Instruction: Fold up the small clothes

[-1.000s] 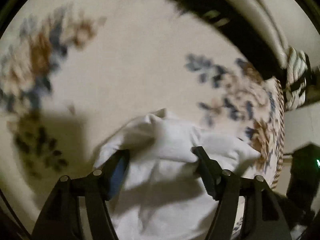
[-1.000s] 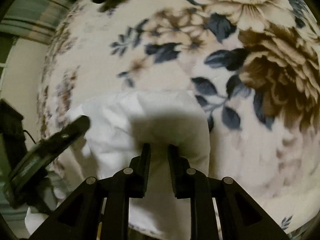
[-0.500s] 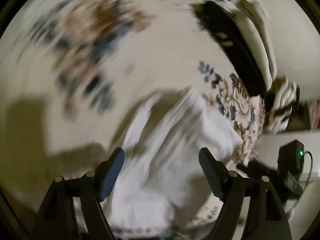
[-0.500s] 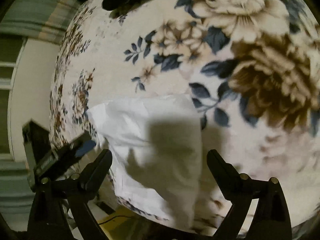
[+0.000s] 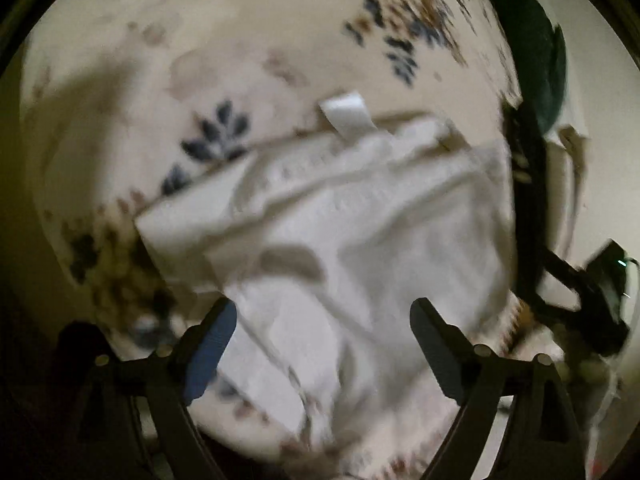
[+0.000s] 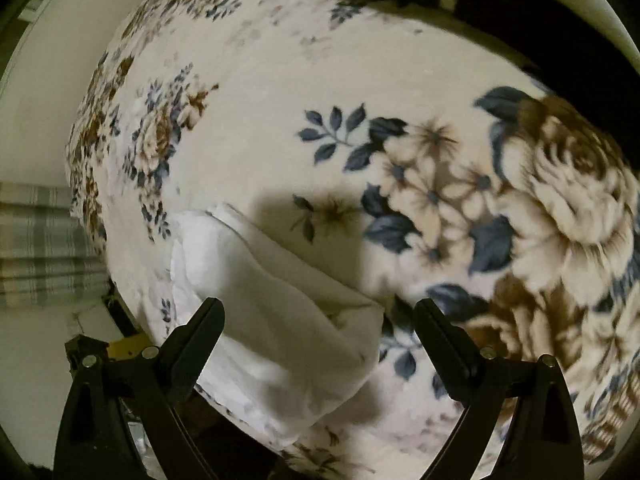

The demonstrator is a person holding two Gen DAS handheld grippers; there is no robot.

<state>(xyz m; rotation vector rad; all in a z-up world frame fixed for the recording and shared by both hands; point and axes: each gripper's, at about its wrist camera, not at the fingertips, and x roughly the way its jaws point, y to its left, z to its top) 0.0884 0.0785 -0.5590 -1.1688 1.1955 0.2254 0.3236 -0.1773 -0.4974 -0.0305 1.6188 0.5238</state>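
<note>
White garment (image 5: 360,240) blurred, lower edge cut off below both open jaws.

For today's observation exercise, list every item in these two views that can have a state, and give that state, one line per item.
White garment: lying folded and creased on the floral blanket, not gripped.
Garment's tag: sticking out past the far edge.
Left gripper: open, above the garment.
Right gripper: open, empty.

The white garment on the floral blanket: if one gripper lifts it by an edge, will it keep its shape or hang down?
The white garment will probably hang limp: it lies in soft creases and folded layers. It looks thin, so likely light. The folds may fall open, since both the left gripper and right gripper are open.
</note>
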